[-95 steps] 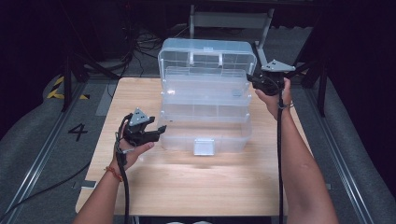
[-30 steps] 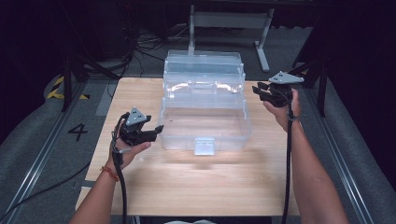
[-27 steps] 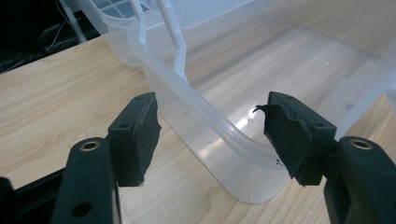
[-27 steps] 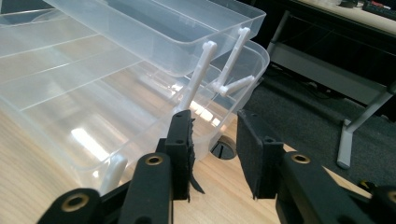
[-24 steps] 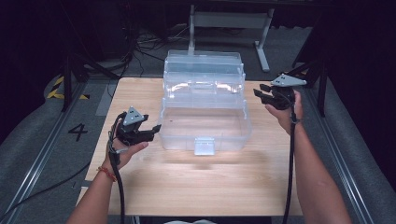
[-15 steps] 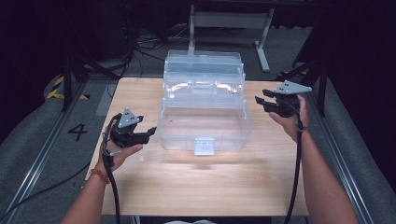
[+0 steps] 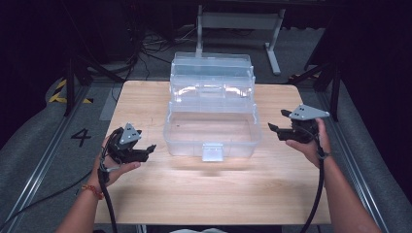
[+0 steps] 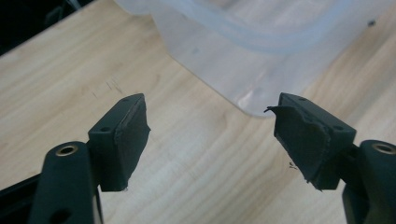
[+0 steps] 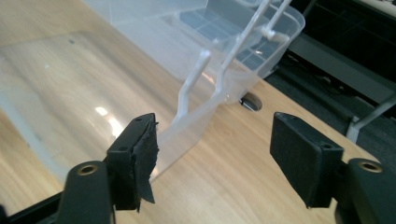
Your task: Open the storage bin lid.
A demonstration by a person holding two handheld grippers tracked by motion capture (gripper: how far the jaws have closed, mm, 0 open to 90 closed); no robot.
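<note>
Pale wood of the bench (image 7: pixel 209 194) spans the lower half of the high view, bare toward the near edge. On it, at lower left of the frame, the left gripper (image 7: pixel 148 150) rests in the person's left hand (image 7: pixel 116 165), pointing right at the near left corner of the clear plastic box (image 7: pixel 211 131). Its fingers (image 8: pixel 123 135) have just been opening and stand apart with nothing between them; in the left gripper view the box's rounded corner lies just beyond them. At mid right, the right gripper (image 7: pixel 274 130) sits in the right hand (image 7: pixel 308 143), aimed left at the box's right end, a gap between. Its fingers (image 9: pixel 135 154) have likewise just been opening, empty. The box stands at the centre of the bench, its trays stepped back toward the far edge.
</note>
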